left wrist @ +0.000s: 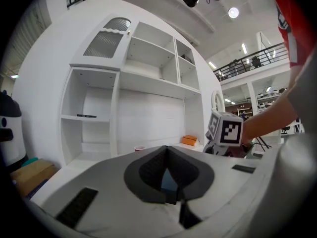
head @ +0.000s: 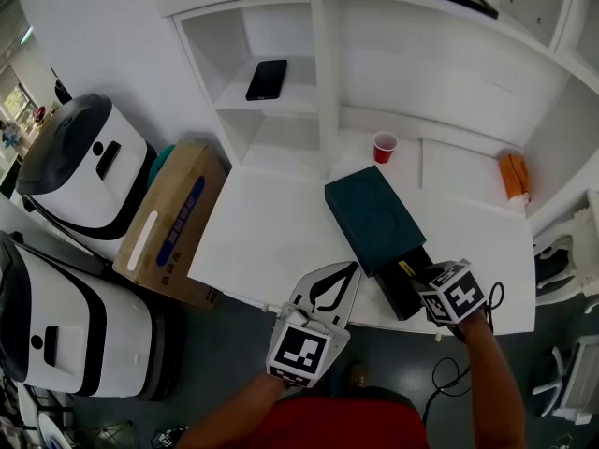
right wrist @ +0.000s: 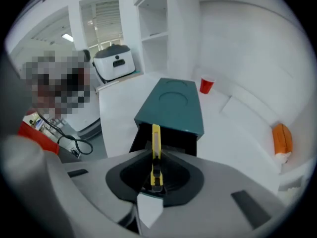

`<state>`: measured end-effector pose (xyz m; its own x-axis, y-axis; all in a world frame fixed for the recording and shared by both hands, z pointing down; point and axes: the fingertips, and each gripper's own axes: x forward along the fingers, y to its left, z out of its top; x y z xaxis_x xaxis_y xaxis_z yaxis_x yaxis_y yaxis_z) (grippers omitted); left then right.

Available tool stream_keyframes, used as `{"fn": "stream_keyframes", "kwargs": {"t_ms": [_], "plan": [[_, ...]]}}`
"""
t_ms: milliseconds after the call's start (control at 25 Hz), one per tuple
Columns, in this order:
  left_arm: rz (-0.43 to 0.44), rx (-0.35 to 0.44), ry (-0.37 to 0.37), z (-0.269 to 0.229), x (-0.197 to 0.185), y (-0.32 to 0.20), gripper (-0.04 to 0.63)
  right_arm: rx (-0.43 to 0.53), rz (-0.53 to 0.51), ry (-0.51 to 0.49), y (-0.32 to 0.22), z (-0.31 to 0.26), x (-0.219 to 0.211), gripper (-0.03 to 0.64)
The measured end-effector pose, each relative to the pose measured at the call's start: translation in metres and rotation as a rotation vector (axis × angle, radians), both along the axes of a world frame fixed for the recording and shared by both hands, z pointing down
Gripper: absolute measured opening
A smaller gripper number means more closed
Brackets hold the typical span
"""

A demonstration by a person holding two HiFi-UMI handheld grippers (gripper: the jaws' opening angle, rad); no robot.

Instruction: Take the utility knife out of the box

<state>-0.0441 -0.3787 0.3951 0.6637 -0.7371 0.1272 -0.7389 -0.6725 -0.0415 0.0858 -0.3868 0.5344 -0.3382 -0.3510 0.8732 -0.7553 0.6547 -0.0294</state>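
A dark teal box [head: 372, 213] lies on the white table [head: 271, 237], its black drawer [head: 404, 293] pulled out toward the front edge. My right gripper [head: 409, 272] hangs over that drawer, shut on a yellow utility knife [right wrist: 156, 155]. The knife's tip points at the drawer opening [right wrist: 166, 138] below the teal lid [right wrist: 173, 103]. In the right gripper view, the right gripper [right wrist: 156, 157] pinches the knife's rear half. My left gripper [head: 354, 267] is shut with nothing in it, hovering at the table's front edge just left of the drawer. In the left gripper view, the left gripper [left wrist: 166, 149] points level toward the shelves.
A red cup [head: 385, 146] and an orange object [head: 513, 176] stand at the back of the table. A black phone [head: 267, 79] lies on a shelf. A cardboard box [head: 173, 221] and white appliances [head: 84, 162] sit on the floor at left.
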Motion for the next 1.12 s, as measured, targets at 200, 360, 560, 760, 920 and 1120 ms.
{"fn": "stream_keyframes", "kwargs": {"t_ms": [200,360,560,760,920,1120], "plan": [[-0.005,0.002,0.036,-0.018,0.003,0.006,0.04,0.264,0.102,-0.252,0.004,-0.077,-0.003,0.074],[-0.003,0.037,0.065,-0.043,0.005,0.013,0.04,0.491,0.156,-0.455,0.017,-0.146,-0.006,0.074],[0.013,0.088,0.069,-0.072,0.005,0.024,0.04,0.725,0.183,-0.674,0.043,-0.218,-0.008,0.074],[0.051,0.149,0.029,-0.092,0.011,0.038,0.04,0.88,0.207,-0.794,0.071,-0.258,0.001,0.074],[0.075,0.221,0.02,-0.105,0.015,0.047,0.04,0.944,0.216,-0.805,0.087,-0.266,0.01,0.074],[0.048,0.1,0.024,-0.086,0.016,0.049,0.04,0.98,0.225,-0.794,0.089,-0.268,0.017,0.074]]}}
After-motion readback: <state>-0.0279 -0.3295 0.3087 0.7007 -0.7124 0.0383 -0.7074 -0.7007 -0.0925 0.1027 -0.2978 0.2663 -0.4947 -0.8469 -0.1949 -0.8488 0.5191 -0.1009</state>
